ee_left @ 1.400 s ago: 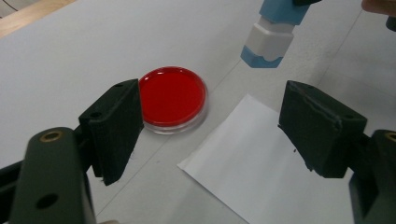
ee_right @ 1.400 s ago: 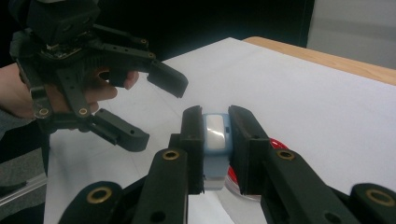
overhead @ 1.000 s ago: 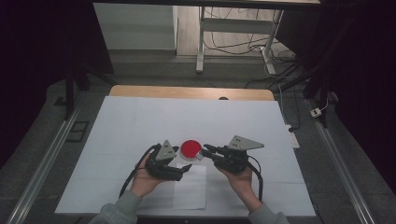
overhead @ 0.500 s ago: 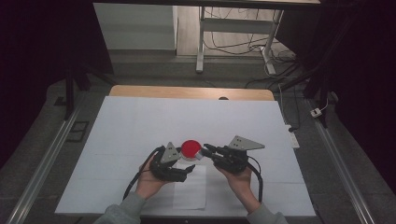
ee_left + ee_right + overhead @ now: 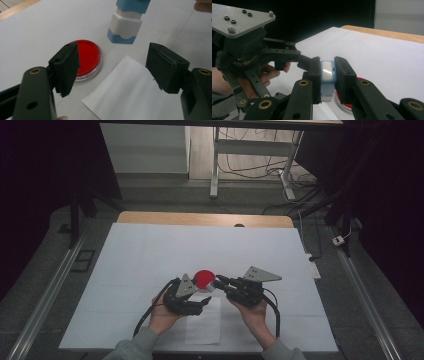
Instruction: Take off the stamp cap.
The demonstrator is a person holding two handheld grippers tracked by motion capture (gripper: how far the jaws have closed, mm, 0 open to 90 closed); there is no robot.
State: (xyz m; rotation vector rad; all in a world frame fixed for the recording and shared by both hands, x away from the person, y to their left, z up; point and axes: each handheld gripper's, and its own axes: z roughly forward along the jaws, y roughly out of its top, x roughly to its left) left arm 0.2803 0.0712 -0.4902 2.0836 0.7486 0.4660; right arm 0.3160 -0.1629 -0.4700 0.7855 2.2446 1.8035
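Since a second ago, the left gripper (image 5: 200, 306) has slid nearer the right gripper (image 5: 218, 281). Its jaws stand wide apart, holding nothing, above a white paper sheet (image 5: 140, 95) on the white desk (image 5: 150, 250). Right jaws are clamped on a small blue-and-white plastic block (image 5: 327, 75), raised just beside the round red dish with clear rim (image 5: 86, 56).
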